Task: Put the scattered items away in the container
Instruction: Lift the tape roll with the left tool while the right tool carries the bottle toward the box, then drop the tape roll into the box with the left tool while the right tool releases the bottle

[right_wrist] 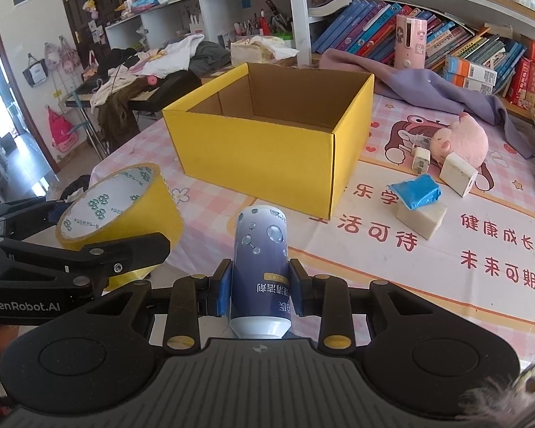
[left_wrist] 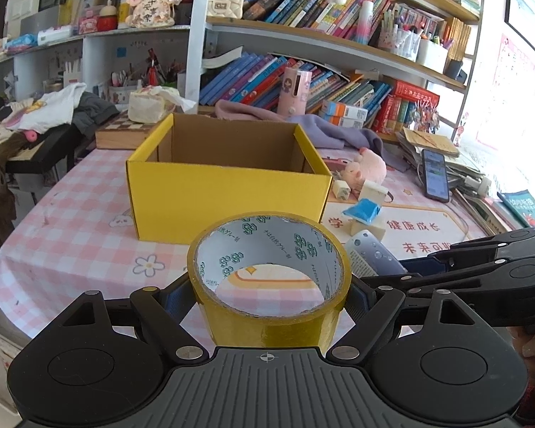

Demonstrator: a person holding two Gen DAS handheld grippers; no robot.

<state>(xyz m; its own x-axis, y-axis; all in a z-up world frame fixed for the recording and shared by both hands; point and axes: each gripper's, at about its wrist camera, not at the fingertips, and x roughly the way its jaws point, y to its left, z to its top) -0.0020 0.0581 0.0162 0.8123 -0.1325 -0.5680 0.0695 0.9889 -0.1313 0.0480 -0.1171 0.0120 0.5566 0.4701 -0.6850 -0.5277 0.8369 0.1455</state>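
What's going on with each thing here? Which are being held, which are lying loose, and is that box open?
Left gripper: jaws shut on the tape roll.
Tape roll: held, off the table.
Right gripper: jaws shut on the bottle.
Bottle: held.
Yellow box: open.
Blue packet: loose, resting on a white block.

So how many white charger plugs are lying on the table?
2: a small white charger plug left of the pink plush pig, a bigger white charger block against its front. Others may be hidden.
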